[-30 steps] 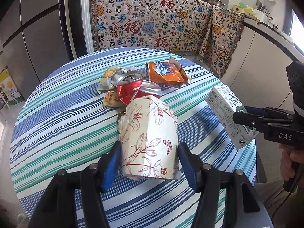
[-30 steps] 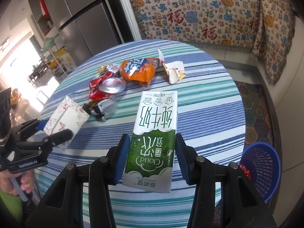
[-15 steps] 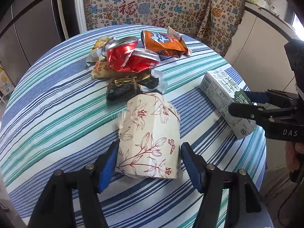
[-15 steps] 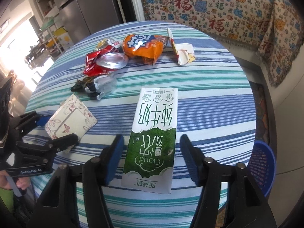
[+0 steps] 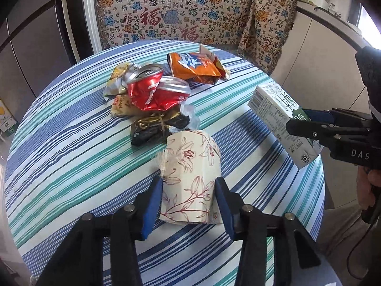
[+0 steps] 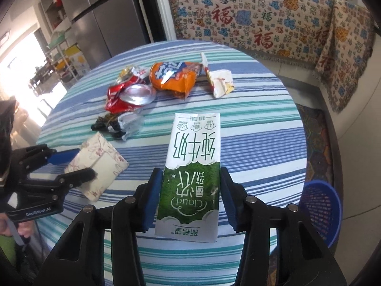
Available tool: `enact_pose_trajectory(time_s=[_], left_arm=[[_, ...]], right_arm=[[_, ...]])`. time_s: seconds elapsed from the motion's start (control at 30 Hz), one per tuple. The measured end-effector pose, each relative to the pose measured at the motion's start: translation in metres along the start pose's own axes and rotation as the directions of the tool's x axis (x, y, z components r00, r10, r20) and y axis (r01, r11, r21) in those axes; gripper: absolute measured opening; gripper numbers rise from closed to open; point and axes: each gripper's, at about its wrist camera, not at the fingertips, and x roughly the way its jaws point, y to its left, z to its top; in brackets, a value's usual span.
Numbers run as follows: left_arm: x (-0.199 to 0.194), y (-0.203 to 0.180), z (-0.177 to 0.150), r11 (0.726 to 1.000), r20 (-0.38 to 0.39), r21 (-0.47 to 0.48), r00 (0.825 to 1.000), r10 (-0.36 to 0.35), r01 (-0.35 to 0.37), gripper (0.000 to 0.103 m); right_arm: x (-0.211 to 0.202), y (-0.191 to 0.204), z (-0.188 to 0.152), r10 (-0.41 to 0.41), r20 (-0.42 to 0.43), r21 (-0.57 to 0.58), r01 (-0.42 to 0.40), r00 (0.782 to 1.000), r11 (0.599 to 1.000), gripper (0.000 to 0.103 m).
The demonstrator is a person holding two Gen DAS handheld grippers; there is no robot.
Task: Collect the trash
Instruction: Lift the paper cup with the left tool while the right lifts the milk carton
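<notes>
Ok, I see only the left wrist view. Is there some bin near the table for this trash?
Observer: Yes. A blue basket stands on the floor beside the table, at the right of the right wrist view.
Operator: And the other tool, how does it grip?
Observer: The right gripper has its closing jaws on the green end of the milk carton, with the word Cloud between the pads.
Operator: Any trash I may miss?
Observer: A torn white wrapper lies beside the orange snack bag.

Blue-teal striped tablecloth (image 5: 71, 157) – green-white carton (image 6: 193, 178)
</notes>
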Motion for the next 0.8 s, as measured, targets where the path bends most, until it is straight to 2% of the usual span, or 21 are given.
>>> enact_pose_trajectory(time_s=[0.13,0.27,0.37,0.43,0.57,0.6,0.7,0.8], left_arm=[[0.003,-0.014,0.005,1.0,0.002,0.017,1.0,-0.019,0.019,0.045],[0.01,-0.021,0.003,0.999,-0.005,0.02,1.0,-0.029,0.029,0.047],[0.016,-0.019,0.002,1.0,-0.02,0.001,1.0,-0.023,0.023,0.053],[0.023,-0.021,0.003,1.0,-0.037,0.014,0.999,-0.001,0.001,0.067],[0.038,-0.025,0.005,0.999,-0.078,0.033,0.997,-0.017,0.019,0.067],[0.041,-0.026,0.005,0.999,-0.086,0.033,0.996,-0.03,0.033,0.061],[0.04,-0.033,0.006,0.998,-0.071,0.049,0.997,-0.024,0.027,0.057],[0.034,-0.041,0.012,0.998,-0.052,0.029,0.997,-0.049,0.051,0.056]], right_arm=[[-0.021,-0.037,-0.001,0.017,0.066,0.101,-0.023,0.998,0.995,0.049],[-0.031,-0.072,-0.01,0.005,0.079,0.189,-0.02,0.997,0.982,0.049],[-0.034,-0.083,-0.016,-0.001,0.078,0.203,-0.015,0.997,0.979,0.049],[-0.034,-0.085,-0.017,0.004,0.074,0.204,-0.019,0.997,0.979,0.049],[-0.037,-0.08,-0.018,0.009,0.079,0.186,-0.023,0.997,0.982,0.049],[-0.039,-0.08,-0.018,0.011,0.083,0.183,-0.026,0.997,0.983,0.049],[-0.047,-0.082,-0.019,0.008,0.102,0.186,-0.027,0.995,0.982,0.049],[-0.058,-0.096,-0.023,-0.009,0.122,0.21,-0.017,0.993,0.977,0.049]])
